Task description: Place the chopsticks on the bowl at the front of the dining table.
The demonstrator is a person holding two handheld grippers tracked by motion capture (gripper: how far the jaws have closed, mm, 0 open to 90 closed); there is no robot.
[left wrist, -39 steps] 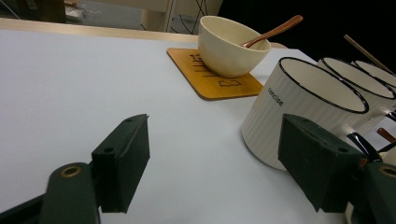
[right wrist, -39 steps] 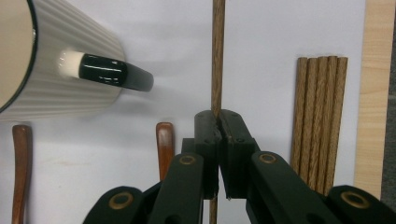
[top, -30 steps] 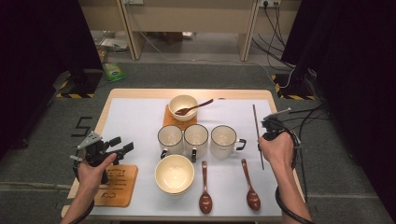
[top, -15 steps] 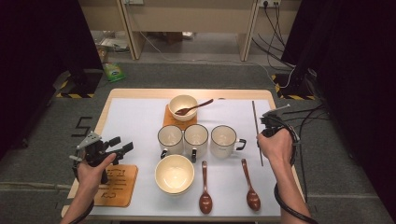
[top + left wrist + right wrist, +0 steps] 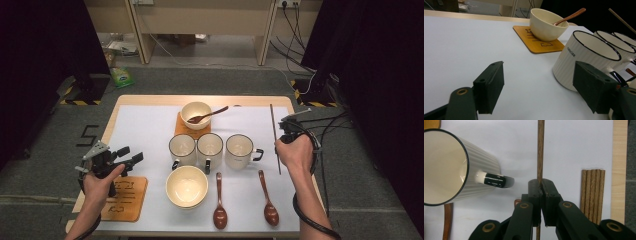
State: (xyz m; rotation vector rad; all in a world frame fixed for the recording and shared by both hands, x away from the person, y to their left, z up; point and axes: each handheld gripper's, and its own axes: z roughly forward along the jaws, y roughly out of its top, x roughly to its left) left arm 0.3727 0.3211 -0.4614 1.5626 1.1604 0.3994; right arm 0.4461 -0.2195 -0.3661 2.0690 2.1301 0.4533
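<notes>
Little has shifted since a second ago: the thin dark wooden chopstick (image 5: pixel 540 147) remains pinched between the closed jaws of the right gripper (image 5: pixel 540 185), lying along the white mat's right side just right of the ribbed white handled mug (image 5: pixel 454 167) (a bundle of wooden sticks (image 5: pixel 592 192) waits nearer the edge). So, likely, the lift hasn't begun. Far left, the left gripper (image 5: pixel 537 82) hangs open, empty.

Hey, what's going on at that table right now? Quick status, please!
Right gripper shut on a wooden stick. Left gripper open, holding nothing. Nearest mug sits beside the stick, apart from it.
</notes>
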